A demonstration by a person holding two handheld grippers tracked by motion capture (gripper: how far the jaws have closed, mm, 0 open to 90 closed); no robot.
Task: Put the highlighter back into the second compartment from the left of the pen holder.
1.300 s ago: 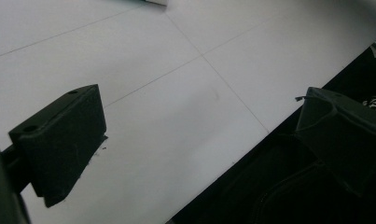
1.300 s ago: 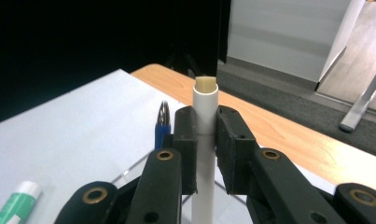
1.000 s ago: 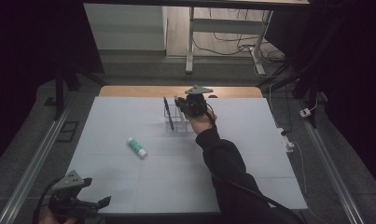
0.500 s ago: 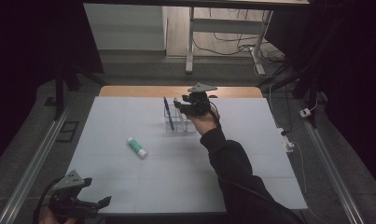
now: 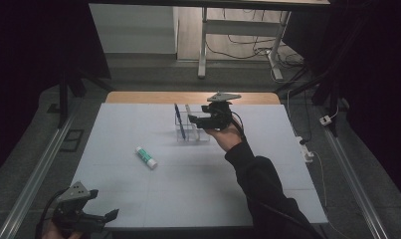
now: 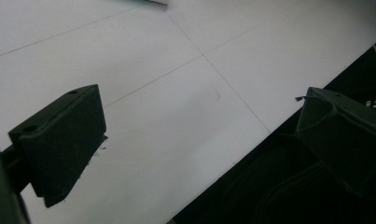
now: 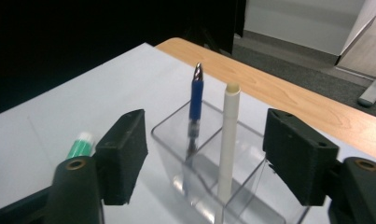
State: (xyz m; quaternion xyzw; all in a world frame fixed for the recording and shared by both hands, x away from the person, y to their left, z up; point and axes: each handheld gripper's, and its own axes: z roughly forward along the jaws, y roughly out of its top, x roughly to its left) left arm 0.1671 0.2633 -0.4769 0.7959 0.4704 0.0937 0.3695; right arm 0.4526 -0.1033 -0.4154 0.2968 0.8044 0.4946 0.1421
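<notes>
Right claw hung just above the clear holder, jaws spread w/ nothing pinched; they'd just been opening, and the white pen stood free between them, so I judged it freshly let go. It leaned upright in the near compartment, tip down, resting on the divider/wall, which is why it stayed standing w/o me. Blue pen stood the same way in the compartment behind it. From the high view, holder sat toward the table's far edge, my right claw just beside/over it.

Left claw waited at the near left corner of the mat, jaws wide apart, holding nothing; parked there so it wouldn't crowd the drop, I reckon.

Green-and-white glue stick lay flat on the mat, well apart from both claws, btw holder and left claw. Prob next to collect.
</notes>
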